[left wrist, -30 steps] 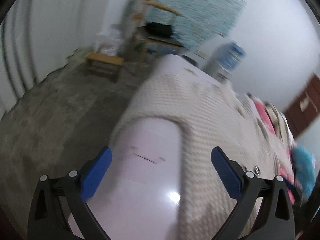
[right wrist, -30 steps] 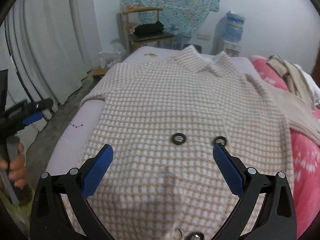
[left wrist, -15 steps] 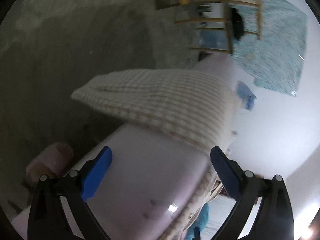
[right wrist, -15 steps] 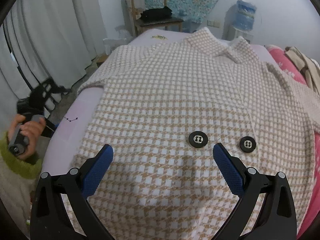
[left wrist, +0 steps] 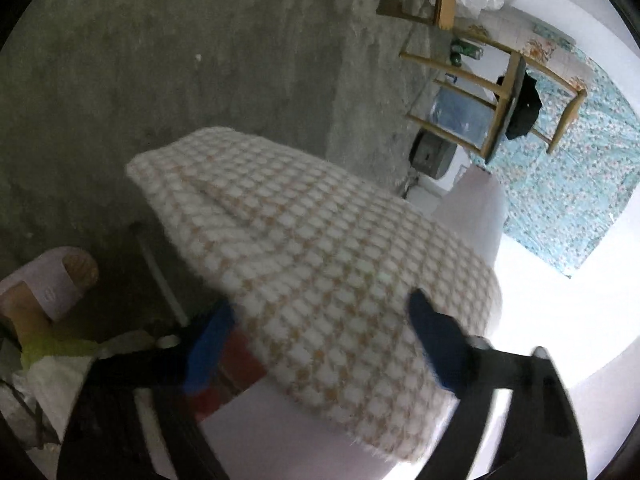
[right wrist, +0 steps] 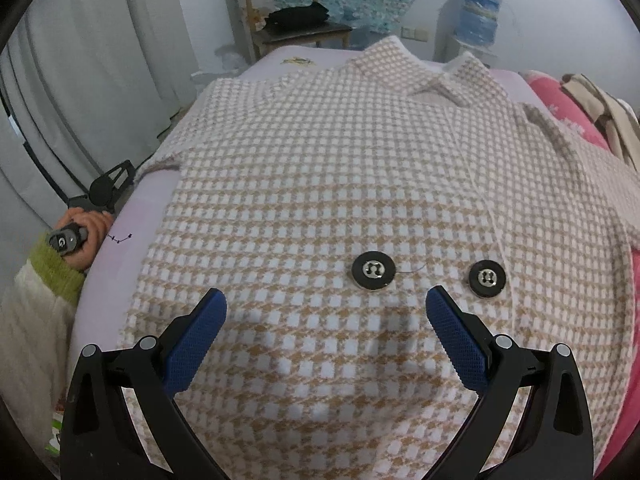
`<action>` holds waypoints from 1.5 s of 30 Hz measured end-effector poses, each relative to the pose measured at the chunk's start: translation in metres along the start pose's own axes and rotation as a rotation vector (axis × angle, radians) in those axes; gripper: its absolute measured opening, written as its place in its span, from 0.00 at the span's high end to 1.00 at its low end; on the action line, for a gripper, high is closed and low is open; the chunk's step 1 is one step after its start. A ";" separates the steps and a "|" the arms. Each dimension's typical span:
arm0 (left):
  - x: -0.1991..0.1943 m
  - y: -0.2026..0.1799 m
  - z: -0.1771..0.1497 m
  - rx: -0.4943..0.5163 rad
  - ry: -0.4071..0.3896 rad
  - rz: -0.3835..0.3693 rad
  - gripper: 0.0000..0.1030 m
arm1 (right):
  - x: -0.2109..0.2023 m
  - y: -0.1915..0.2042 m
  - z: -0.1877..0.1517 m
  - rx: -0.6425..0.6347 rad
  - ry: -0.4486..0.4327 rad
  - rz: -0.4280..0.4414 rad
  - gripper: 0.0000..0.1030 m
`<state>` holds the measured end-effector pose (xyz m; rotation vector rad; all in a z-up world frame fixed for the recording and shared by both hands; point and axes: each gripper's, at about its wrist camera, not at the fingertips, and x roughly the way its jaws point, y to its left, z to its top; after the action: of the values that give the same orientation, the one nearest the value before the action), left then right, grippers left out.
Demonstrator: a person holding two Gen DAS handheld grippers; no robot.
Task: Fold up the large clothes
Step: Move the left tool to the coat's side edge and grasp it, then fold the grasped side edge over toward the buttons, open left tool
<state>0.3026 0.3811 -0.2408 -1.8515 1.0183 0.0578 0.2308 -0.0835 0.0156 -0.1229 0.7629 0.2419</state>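
Bed [right wrist: 132,216] carries the checked coat [right wrist: 320,184] spread flat for folding, one sleeve [left wrist: 280,216] hanging off its edge. Left gripper [left wrist: 320,344] is closing around that sleeve, likely to fold it inward; right gripper [right wrist: 326,332] hovers wide open, empty.

My bed [right wrist: 132,224], covered in a pale lilac sheet, carries the checked coat [right wrist: 340,184] spread flat across it, one sleeve [left wrist: 280,232] hanging over the near edge. A pink floral blanket [right wrist: 560,100] lies along its far side under beige clothing [right wrist: 604,112].
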 end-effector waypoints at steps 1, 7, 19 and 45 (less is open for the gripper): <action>-0.001 -0.004 0.001 0.001 -0.016 0.012 0.44 | -0.001 -0.001 0.000 0.003 -0.001 -0.002 0.07; -0.039 -0.033 -0.009 0.173 -0.201 0.124 0.87 | -0.008 -0.008 0.000 0.017 -0.018 -0.017 0.07; -0.093 -0.210 -0.218 1.102 -0.598 0.259 0.93 | -0.028 -0.021 -0.008 0.042 -0.064 -0.044 0.07; 0.069 -0.088 -0.405 1.761 -0.041 0.559 0.15 | -0.028 -0.079 -0.045 0.189 0.007 -0.073 0.07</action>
<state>0.2533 0.0411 0.0014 0.0336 0.9308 -0.3594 0.2016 -0.1733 0.0043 0.0276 0.7829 0.0992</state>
